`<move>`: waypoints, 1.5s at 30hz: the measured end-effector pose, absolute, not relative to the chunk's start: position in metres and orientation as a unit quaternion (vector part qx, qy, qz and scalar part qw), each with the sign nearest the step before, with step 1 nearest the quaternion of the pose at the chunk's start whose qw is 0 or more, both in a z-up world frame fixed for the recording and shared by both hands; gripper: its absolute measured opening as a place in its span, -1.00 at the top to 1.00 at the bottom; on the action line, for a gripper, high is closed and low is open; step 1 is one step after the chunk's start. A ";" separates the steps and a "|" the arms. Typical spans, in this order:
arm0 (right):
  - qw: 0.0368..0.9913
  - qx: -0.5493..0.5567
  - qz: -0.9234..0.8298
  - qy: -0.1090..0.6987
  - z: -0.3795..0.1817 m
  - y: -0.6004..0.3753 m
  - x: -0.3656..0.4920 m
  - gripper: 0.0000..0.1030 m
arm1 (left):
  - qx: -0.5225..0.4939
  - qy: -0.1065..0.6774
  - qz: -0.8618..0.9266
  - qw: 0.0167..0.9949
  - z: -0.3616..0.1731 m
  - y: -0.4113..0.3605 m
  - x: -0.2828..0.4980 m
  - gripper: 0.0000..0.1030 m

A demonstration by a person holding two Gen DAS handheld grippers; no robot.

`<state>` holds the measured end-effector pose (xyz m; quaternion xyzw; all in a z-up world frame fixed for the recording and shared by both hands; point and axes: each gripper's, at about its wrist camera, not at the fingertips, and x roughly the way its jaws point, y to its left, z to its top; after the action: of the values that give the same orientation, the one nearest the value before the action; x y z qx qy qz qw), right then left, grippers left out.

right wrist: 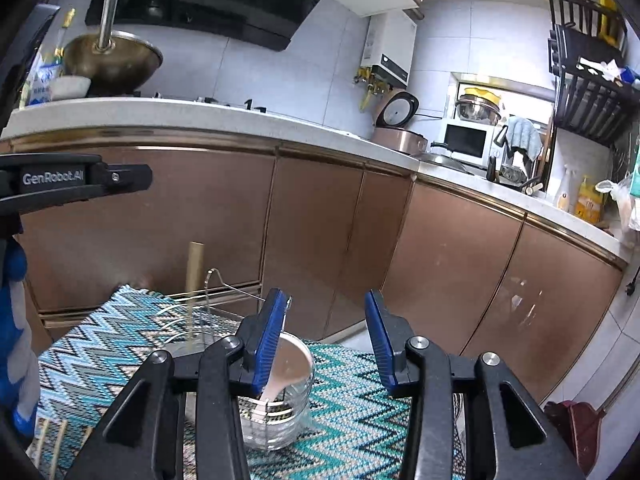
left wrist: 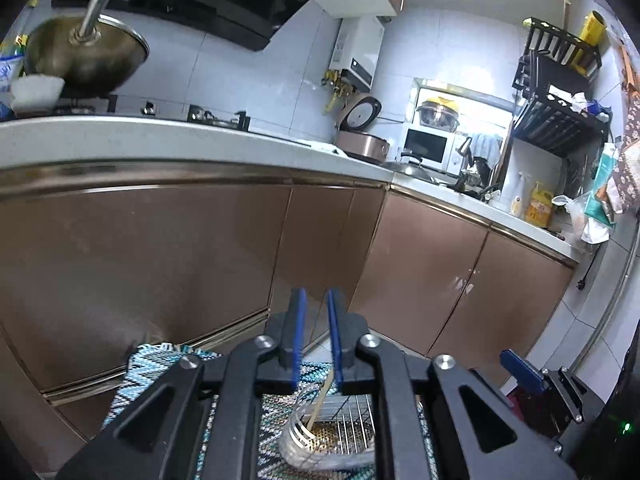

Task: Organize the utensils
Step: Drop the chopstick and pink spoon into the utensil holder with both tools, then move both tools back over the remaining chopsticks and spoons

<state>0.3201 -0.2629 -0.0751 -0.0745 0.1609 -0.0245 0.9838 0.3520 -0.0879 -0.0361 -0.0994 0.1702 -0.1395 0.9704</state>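
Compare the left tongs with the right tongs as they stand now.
Gap: the left tongs stand only slightly apart; the right tongs stand wide open.
Below them: the left tongs hang above a thin pale wooden chopstick; the right tongs hang above a pale pink spoon, which leans close to one finger.
Shared: black frames, blue pads, and neither grips anything.

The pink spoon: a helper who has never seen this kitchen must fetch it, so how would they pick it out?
Find the zigzag-patterned cloth in front of the brown cabinets. A clear holder stands on it, beside a wire rack. The pink spoon leans inside that holder, pale and broad, unlike the thin wooden chopstick standing in the rack.
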 end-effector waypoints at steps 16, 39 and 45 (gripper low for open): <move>0.994 -0.037 -0.017 0.106 -0.003 -0.273 0.179 -0.80 | -0.067 0.125 -0.079 0.987 0.034 -0.001 0.221 0.07; 0.996 -0.007 0.040 0.081 0.018 -0.273 0.059 -0.80 | -0.096 0.200 -0.092 0.971 0.031 0.060 0.126 -0.17; 0.990 0.002 0.062 0.125 -0.017 -0.279 0.069 -0.82 | -0.093 0.278 -0.101 0.951 -0.020 0.058 0.144 -0.17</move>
<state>0.0692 -0.2789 -0.0167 0.0018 0.1247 0.0618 0.9903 0.1442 0.0581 -0.0205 -0.0934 0.2775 -0.1014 0.9508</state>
